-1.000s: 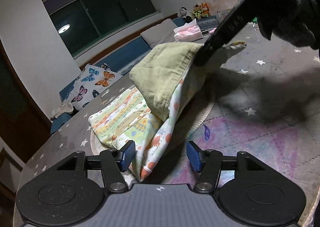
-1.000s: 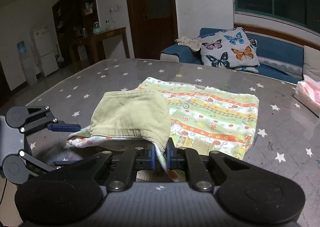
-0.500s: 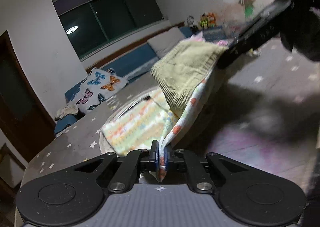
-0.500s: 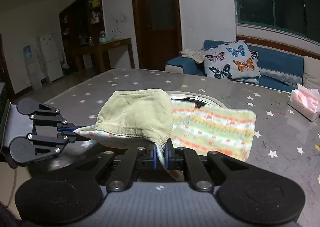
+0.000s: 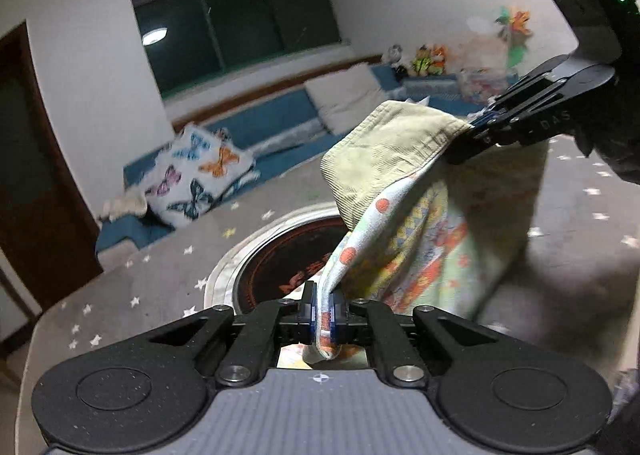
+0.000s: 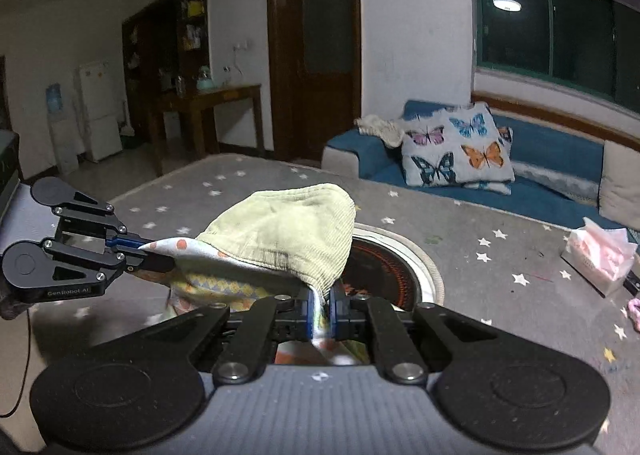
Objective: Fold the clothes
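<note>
Both tongs are clamped on the same small garment (image 5: 404, 191), which hangs lifted in the air between them above the counter (image 6: 500, 255). Left tongs (image 5: 325, 315) pinch a printed edge with orange dots, the blue pads pressed together with only the cloth between them. Right tongs (image 6: 321, 311) grip the opposite end, just under the pale green ribbed part (image 6: 288, 231) that drapes over the patterned fabric. In the left wrist view the right tongs (image 5: 476, 123) show up high and to the right of the garment; in the right wrist view the left tongs (image 6: 154, 251) come in from the left of it. Beneath the garment, a round dark inset (image 6: 384, 271) with a pale rim sits in the grey star-patterned counter. Beyond the garment a butterfly cushion (image 6: 456, 151) lies on a blue sofa (image 6: 560, 159), under a dark window (image 6: 552, 23). Right of the garment, near the counter's edge, rests a pink tissue pack (image 6: 600, 259).
</note>
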`<control>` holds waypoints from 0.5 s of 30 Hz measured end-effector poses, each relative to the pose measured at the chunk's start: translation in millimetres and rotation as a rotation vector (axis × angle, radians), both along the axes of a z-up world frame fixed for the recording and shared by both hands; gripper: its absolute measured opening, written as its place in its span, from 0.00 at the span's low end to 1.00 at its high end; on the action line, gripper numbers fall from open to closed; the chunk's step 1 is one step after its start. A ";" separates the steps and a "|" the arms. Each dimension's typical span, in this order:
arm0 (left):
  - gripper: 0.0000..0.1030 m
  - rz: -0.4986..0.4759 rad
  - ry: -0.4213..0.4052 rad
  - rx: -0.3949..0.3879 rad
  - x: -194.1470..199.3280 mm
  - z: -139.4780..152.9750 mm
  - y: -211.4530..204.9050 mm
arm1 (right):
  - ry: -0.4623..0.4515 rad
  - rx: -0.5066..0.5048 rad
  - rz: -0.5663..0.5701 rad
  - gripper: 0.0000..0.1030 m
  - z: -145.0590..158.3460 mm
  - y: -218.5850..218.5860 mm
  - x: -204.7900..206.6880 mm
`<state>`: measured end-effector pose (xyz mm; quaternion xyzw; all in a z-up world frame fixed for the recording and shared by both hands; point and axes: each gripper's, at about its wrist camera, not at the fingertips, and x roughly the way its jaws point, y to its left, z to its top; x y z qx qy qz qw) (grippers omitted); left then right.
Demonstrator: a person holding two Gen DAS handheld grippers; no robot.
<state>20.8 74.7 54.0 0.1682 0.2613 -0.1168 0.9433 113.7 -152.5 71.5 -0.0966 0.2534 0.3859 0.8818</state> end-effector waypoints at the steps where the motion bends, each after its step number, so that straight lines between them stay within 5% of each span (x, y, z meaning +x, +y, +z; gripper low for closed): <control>1: 0.06 0.008 0.017 0.002 9.6 -4.5 1.7 | 0.012 -0.015 -0.005 0.06 -5.2 6.8 13.0; 8: 0.12 0.106 0.142 -0.001 75.9 -45.4 20.4 | 0.100 -0.076 -0.055 0.13 -52.6 37.3 81.9; 12: 0.22 0.159 0.164 0.032 85.6 -67.2 24.9 | 0.118 -0.078 -0.130 0.25 -72.1 30.2 99.9; 15: 0.30 0.193 0.157 0.040 85.0 -70.2 26.3 | 0.112 -0.073 -0.171 0.25 -73.2 12.1 98.4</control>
